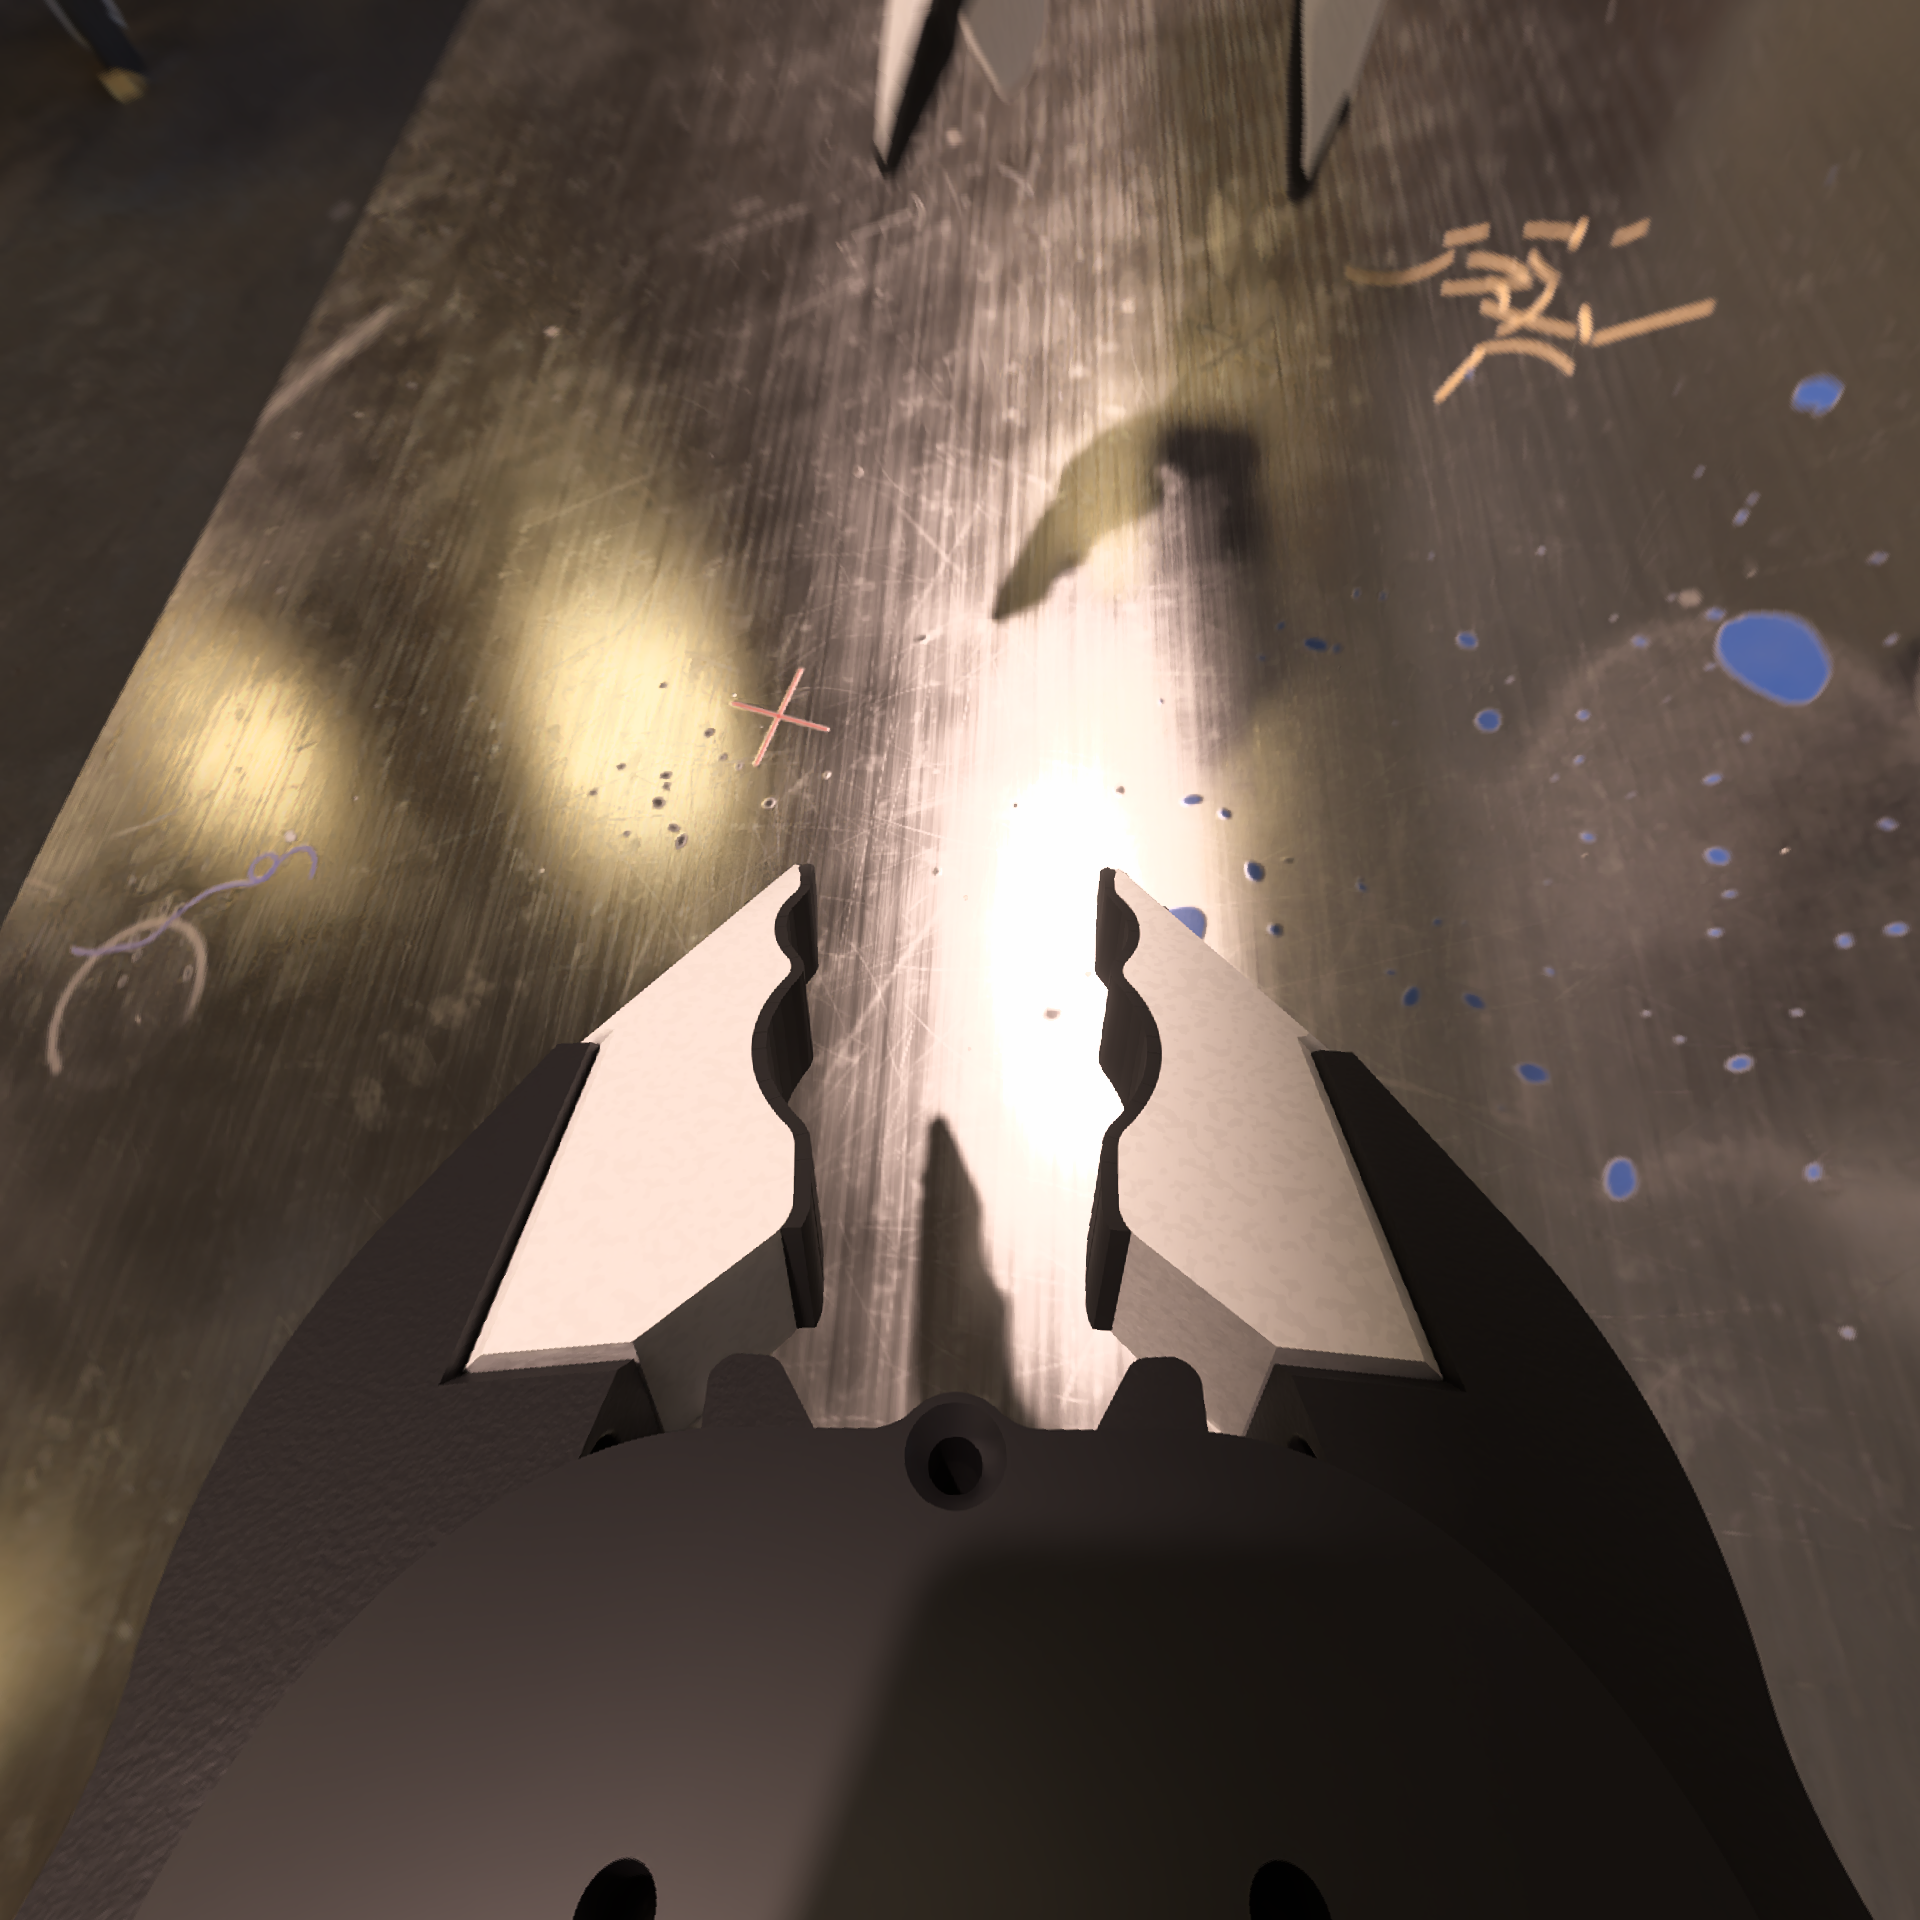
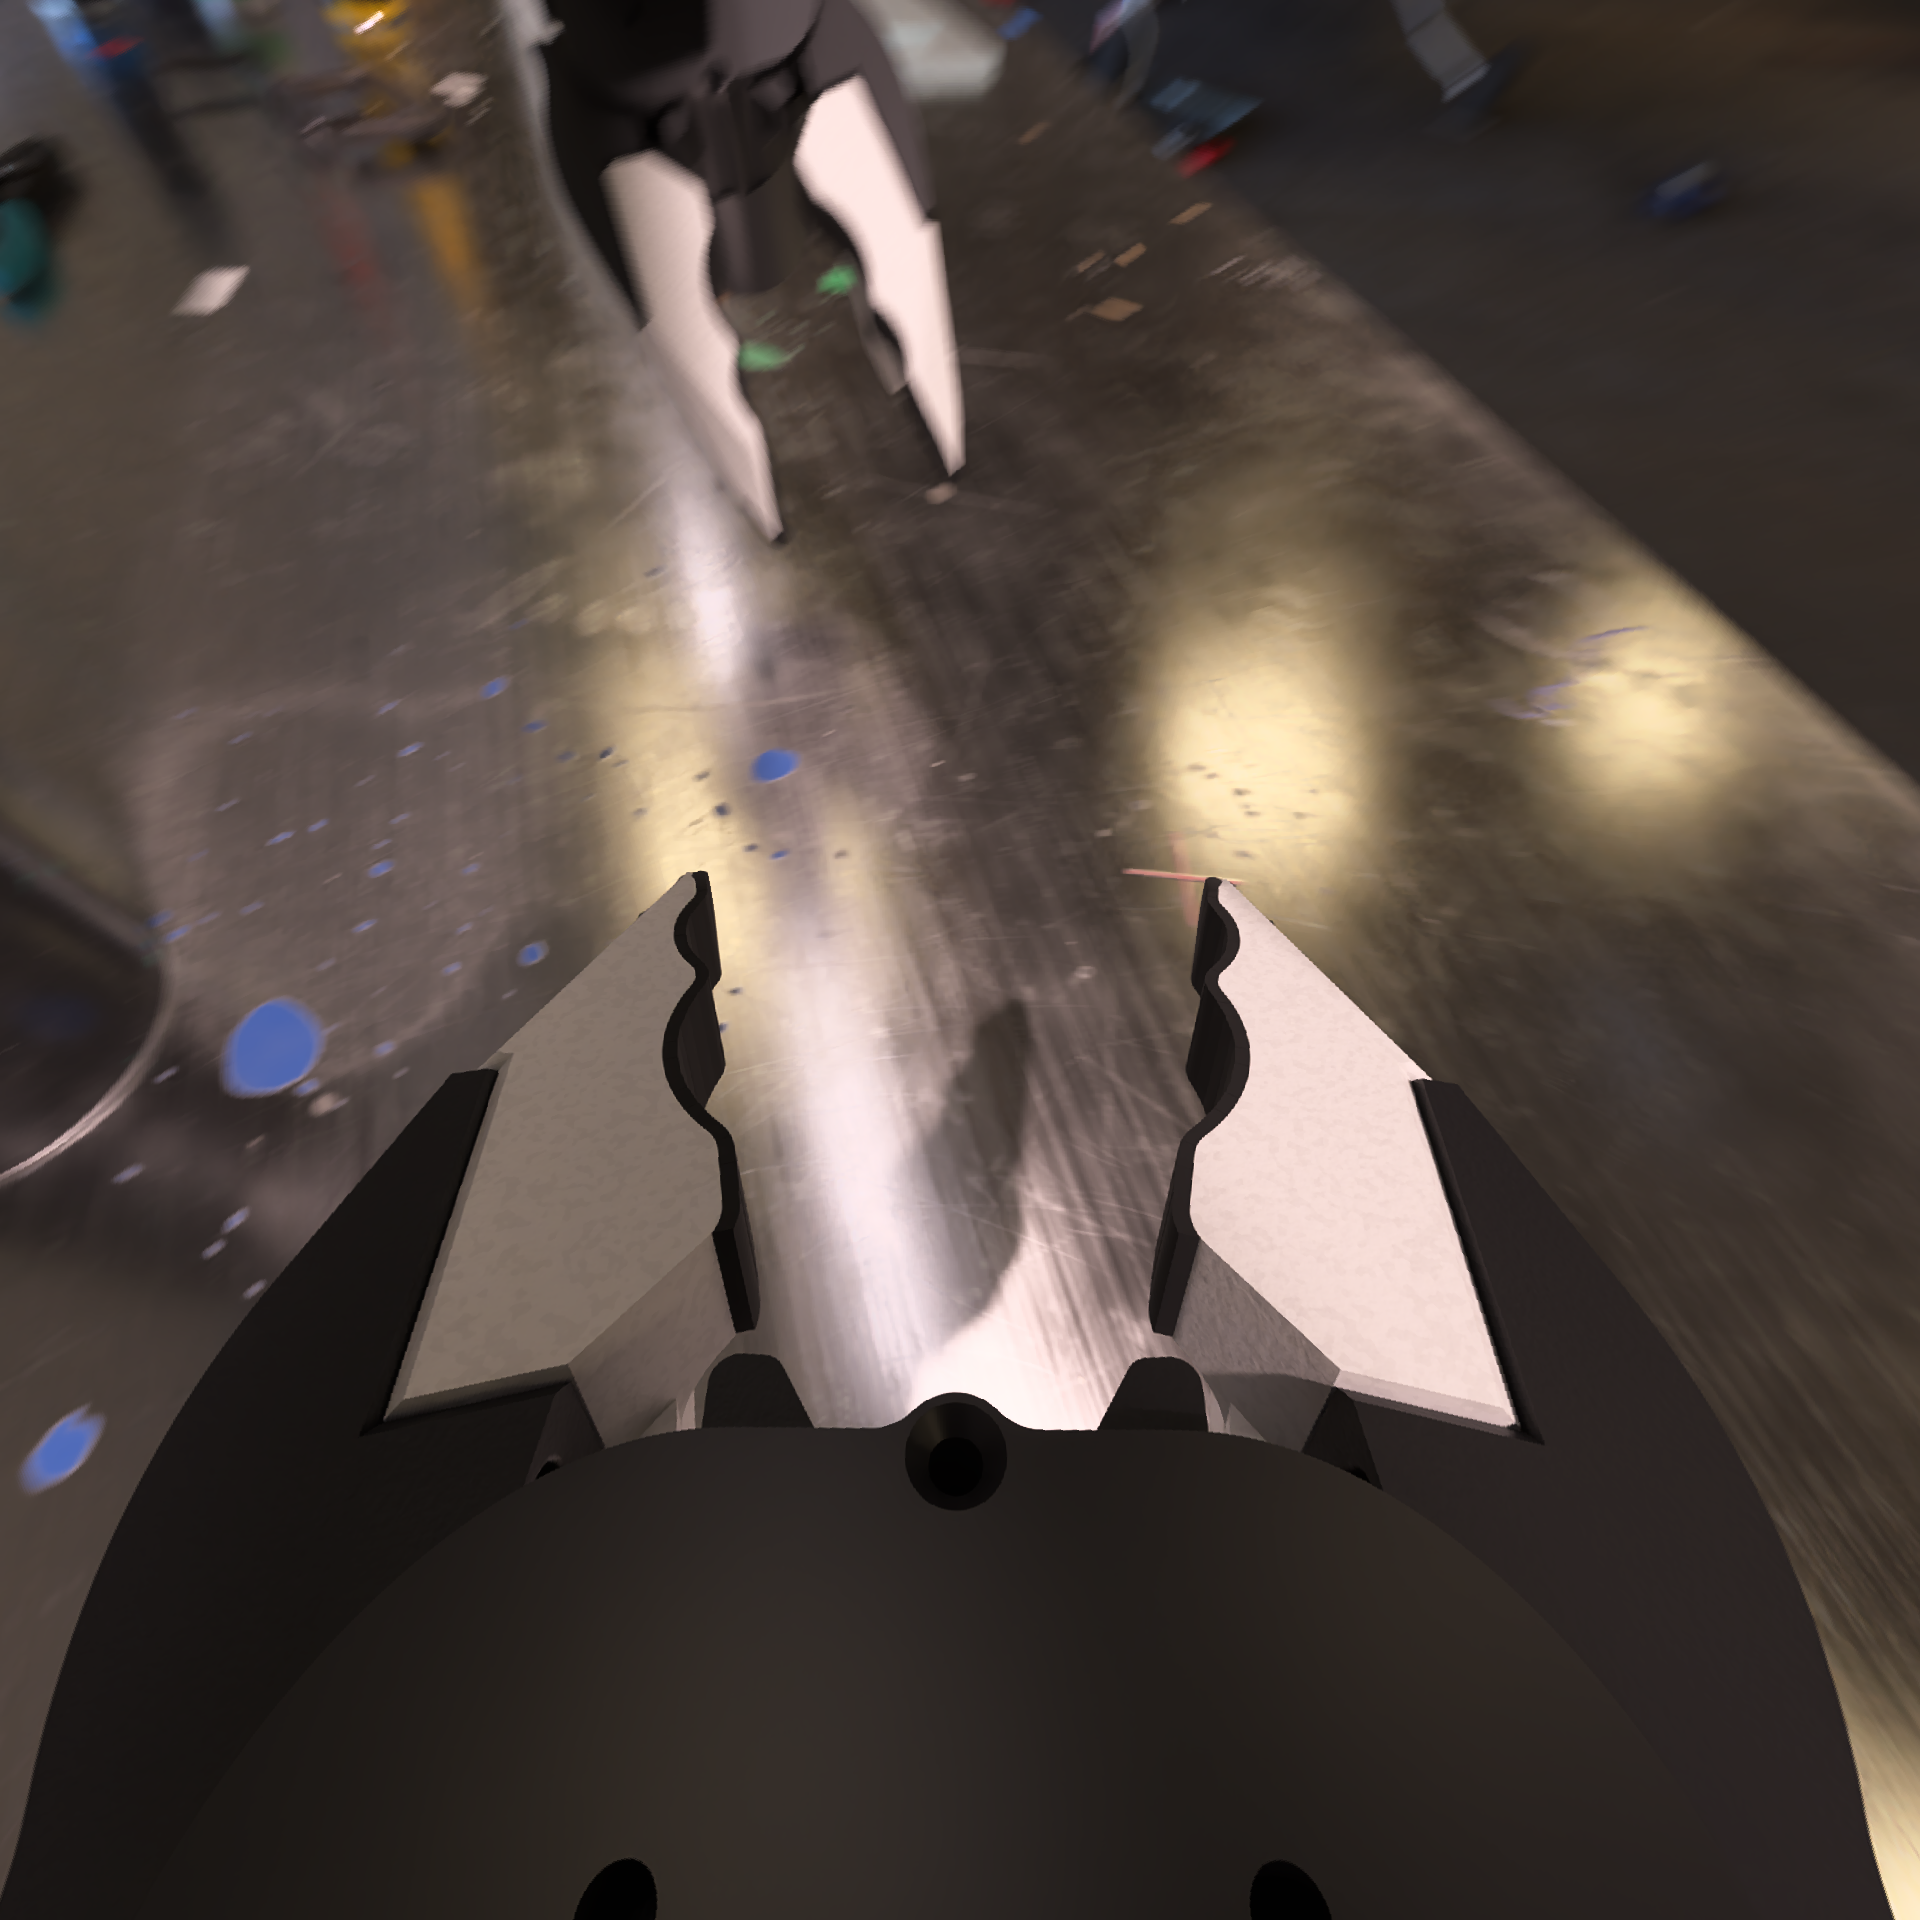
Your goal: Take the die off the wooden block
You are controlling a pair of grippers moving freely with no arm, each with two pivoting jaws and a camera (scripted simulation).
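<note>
The left gripper [image 1: 956, 894] with pale notched fingers is hanging with jaws apart over the scratched, paint-flecked metal tabletop [image 1: 644, 436]; facing it, the right gripper [image 2: 954, 878] is gaping wider, empty; neither die nor wooden block is showing anywhere — direction and nearer claw cannot be told.

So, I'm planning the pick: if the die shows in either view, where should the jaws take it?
It shows in neither view, so no face or approach side can be picked. Only the scratched tabletop lies ahead of the left gripper and right gripper, both open and empty.
</note>
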